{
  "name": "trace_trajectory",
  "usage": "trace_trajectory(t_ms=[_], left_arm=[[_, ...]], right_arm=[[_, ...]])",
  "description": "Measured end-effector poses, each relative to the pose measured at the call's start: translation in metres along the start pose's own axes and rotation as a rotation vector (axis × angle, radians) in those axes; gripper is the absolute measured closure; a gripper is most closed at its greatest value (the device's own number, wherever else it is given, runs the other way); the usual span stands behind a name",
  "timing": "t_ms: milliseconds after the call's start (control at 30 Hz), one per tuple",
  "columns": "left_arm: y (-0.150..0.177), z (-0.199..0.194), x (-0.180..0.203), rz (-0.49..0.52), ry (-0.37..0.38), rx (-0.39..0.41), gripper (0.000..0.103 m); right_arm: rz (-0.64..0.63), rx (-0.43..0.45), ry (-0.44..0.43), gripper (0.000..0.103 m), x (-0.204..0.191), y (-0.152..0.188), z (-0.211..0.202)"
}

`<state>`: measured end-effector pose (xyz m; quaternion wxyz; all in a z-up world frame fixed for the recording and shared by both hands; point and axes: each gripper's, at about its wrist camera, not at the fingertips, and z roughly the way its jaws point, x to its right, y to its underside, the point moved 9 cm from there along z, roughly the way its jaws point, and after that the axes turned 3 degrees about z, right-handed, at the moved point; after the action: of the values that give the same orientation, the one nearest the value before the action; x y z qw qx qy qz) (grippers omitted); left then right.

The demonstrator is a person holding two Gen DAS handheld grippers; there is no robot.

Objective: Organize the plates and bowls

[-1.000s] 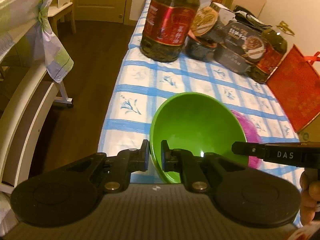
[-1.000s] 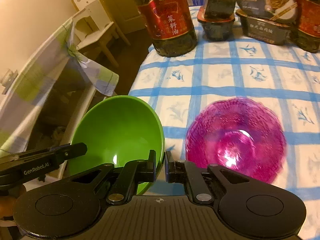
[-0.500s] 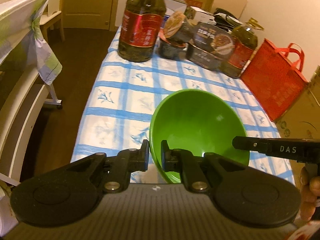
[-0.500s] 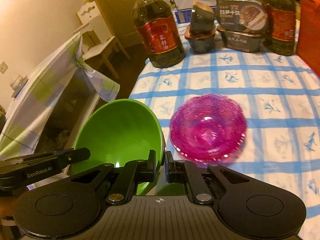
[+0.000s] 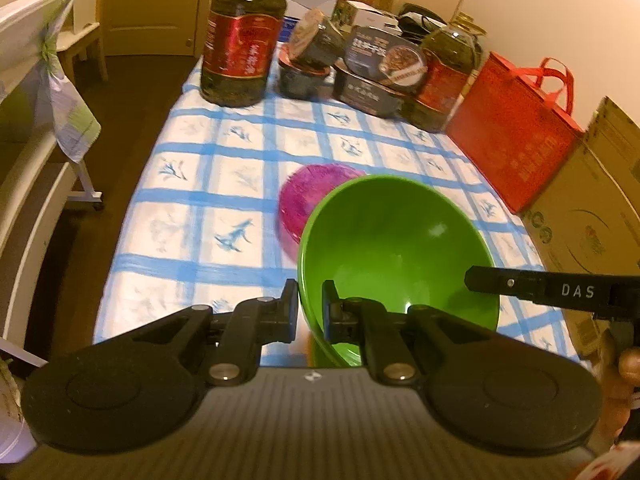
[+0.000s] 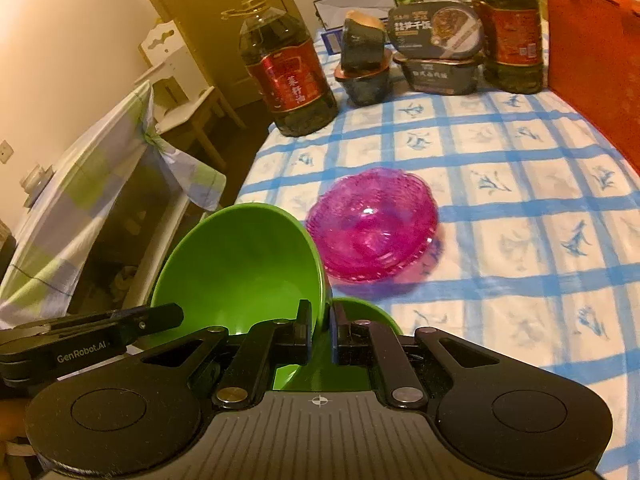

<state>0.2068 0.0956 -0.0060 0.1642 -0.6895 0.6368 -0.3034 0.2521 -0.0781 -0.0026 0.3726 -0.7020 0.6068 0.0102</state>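
Note:
A green bowl [image 5: 396, 240] hangs tilted above the near end of the checked table, held by both grippers on opposite sides of its rim. My left gripper [image 5: 310, 308] is shut on the bowl's left rim. My right gripper [image 6: 320, 328] is shut on the right rim of the green bowl [image 6: 240, 264]. A translucent pink bowl [image 6: 372, 224] stands upright on the cloth just beyond it, partly hidden behind the green bowl in the left wrist view, pink bowl [image 5: 308, 188]. A second green curved rim [image 6: 368, 312] shows under my right gripper; what it belongs to is unclear.
Two large oil bottles [image 5: 240, 40] [image 6: 512, 28] and stacked food tubs [image 5: 380, 68] line the table's far end. A red bag [image 5: 516, 128] and a cardboard box [image 5: 592, 216] stand along the right side. The table's left edge drops to dark floor, with a cloth-draped rack [image 6: 92, 200] there.
Both grippers have drawn back and up with the green bowl, so the bottles look farther. The pink bowl now shows left of the green bowl in the left wrist view.

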Motion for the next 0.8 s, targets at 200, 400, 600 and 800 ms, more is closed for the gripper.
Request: trace_trajectory(t_ms=[200,400,600,800], left_arm=[[0.013,0.001,0.018,0.016,0.015,-0.017,0.093],[0.027,0.007,0.025,0.022,0.029,-0.047,0.093],[0.038,0.019,0.026,0.018,0.028,-0.077,0.093],[0.046,0.032,0.025,0.009,0.027,-0.098,0.093]], right_arm=[[0.014,-0.003,0.013,0.095,0.015,0.014,-0.011],[0.025,-0.025,0.016,0.095,0.029,0.028,-0.011],[0.040,-0.050,0.031,0.095,0.041,0.039,-0.001],[0.053,-0.072,0.044,0.095,0.050,0.046,0.010]])
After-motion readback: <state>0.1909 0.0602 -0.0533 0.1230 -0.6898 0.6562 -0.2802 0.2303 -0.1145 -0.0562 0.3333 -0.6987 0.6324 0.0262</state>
